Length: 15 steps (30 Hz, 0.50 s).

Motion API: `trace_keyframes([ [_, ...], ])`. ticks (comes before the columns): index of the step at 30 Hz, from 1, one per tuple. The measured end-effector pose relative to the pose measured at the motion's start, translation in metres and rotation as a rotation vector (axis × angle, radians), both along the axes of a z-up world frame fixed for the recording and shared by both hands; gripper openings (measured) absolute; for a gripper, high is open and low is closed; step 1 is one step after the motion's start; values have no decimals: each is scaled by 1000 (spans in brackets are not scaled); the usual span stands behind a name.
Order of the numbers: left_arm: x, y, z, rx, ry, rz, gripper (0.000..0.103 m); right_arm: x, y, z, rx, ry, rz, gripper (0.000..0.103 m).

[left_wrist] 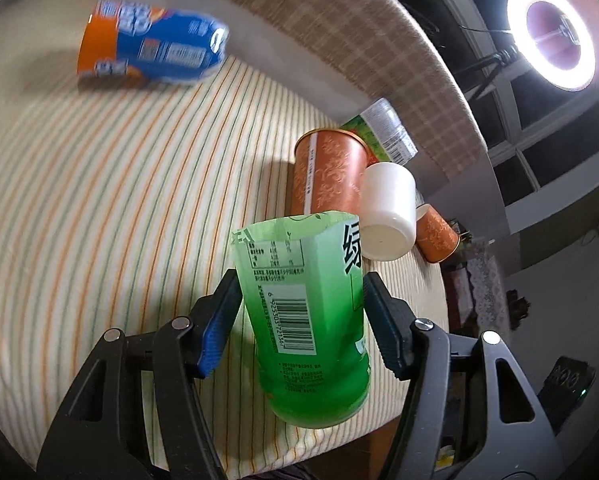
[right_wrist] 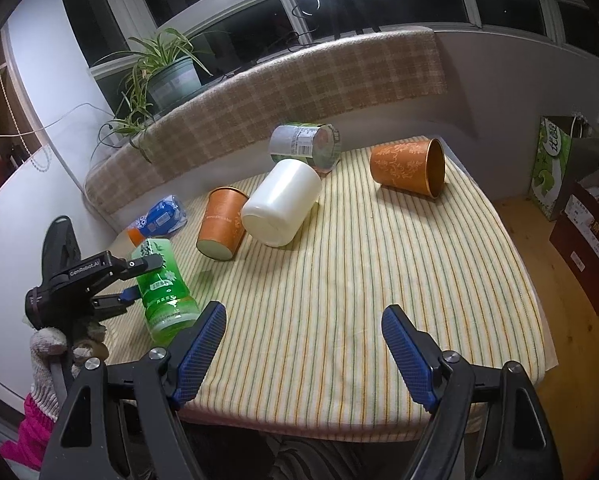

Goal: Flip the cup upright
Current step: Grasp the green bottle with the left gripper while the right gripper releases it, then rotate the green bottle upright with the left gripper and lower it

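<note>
My left gripper (left_wrist: pixel 299 320) is shut on a green cut-bottle cup (left_wrist: pixel 307 320), its blue pads pressing both sides. In the right wrist view the left gripper (right_wrist: pixel 139 280) holds the green cup (right_wrist: pixel 165 292) tilted, its base low above the striped cloth at the table's left edge. My right gripper (right_wrist: pixel 303 352) is open and empty over the front of the table. A white cup (right_wrist: pixel 281 208) lies on its side in the middle. An orange cup (right_wrist: pixel 221 228) stands inverted beside it. Another orange cup (right_wrist: pixel 409 170) lies on its side at the far right.
A silver-green cup (right_wrist: pixel 305 146) lies on its side at the back. A blue and orange cup (right_wrist: pixel 159 220) lies at the back left, also in the left wrist view (left_wrist: pixel 151 56). The striped tablecloth (right_wrist: pixel 379 280) ends at a checked bench back (right_wrist: pixel 299 88). Boxes (right_wrist: pixel 579 240) stand on the floor at right.
</note>
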<state>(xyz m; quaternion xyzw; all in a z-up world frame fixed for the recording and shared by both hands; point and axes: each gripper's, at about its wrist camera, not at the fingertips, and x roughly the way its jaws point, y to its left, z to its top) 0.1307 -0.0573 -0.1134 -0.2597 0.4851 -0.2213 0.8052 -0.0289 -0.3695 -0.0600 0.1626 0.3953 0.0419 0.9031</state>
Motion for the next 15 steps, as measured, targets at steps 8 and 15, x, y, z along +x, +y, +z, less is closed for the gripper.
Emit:
trace_keyframes([
  [8, -12, -19, 23, 133, -137, -36, 62, 1, 5, -5, 10, 12, -1, 82],
  [15, -25, -39, 39, 232, -246, -69, 61, 2, 7, -5, 18, 10, -1, 82],
])
